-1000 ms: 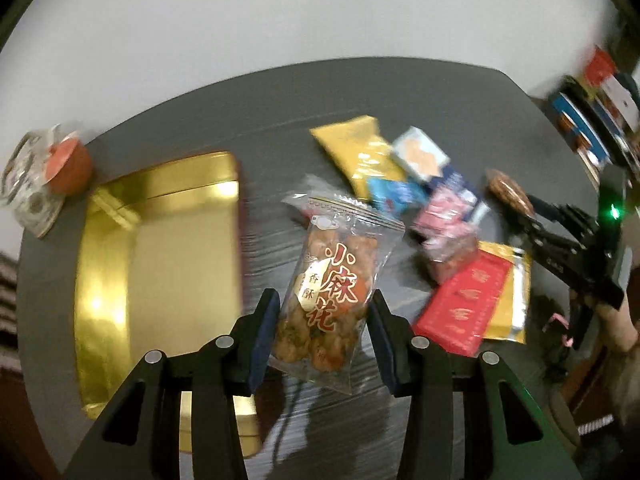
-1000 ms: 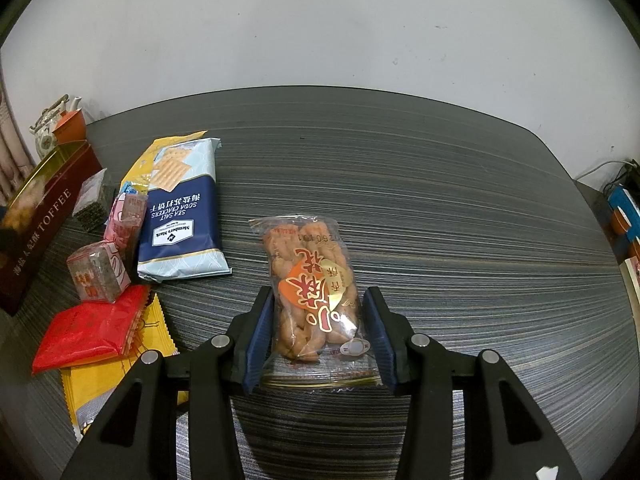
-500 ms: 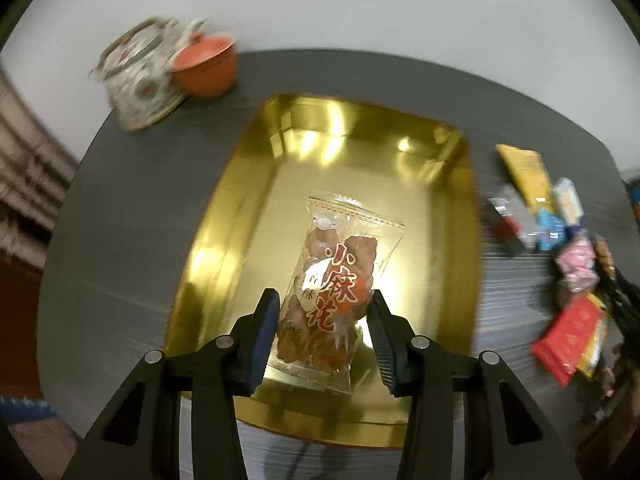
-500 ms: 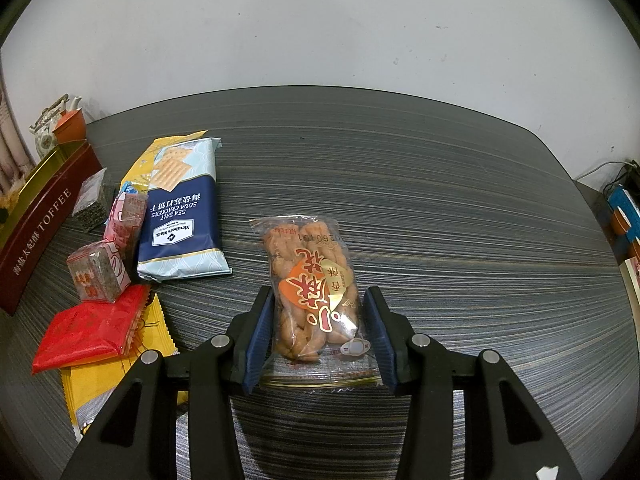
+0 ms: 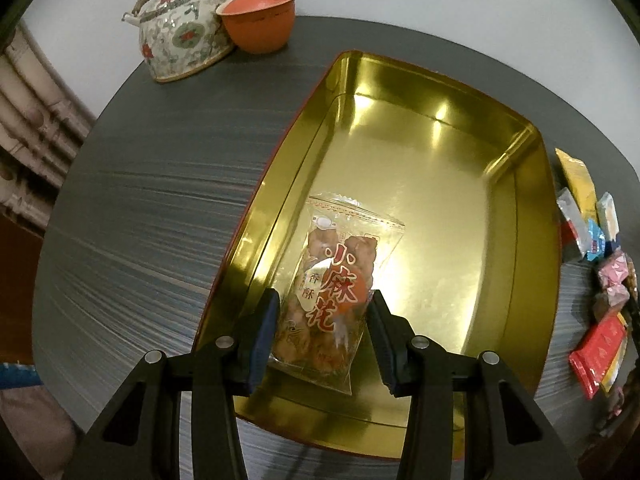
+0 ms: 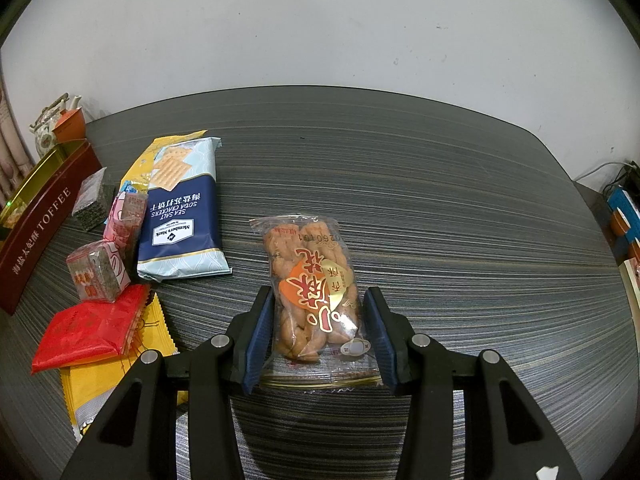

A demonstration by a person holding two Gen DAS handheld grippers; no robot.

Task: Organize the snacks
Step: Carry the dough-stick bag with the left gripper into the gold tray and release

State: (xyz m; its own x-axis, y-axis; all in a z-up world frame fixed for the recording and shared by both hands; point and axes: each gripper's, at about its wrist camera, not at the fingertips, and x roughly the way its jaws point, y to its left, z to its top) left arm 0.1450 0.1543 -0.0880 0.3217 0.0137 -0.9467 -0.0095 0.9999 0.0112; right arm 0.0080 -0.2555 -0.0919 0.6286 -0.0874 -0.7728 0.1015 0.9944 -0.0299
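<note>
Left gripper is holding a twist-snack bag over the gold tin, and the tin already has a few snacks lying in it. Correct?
Not quite. The left gripper does hold the twist-snack bag over the gold tin, but the left wrist view shows nothing lying in the tin.

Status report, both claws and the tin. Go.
Left claw shut on a fried-twist packet over the gold tin. Right claw shut on a second twist packet on the table. Tin unobstructed.
</note>
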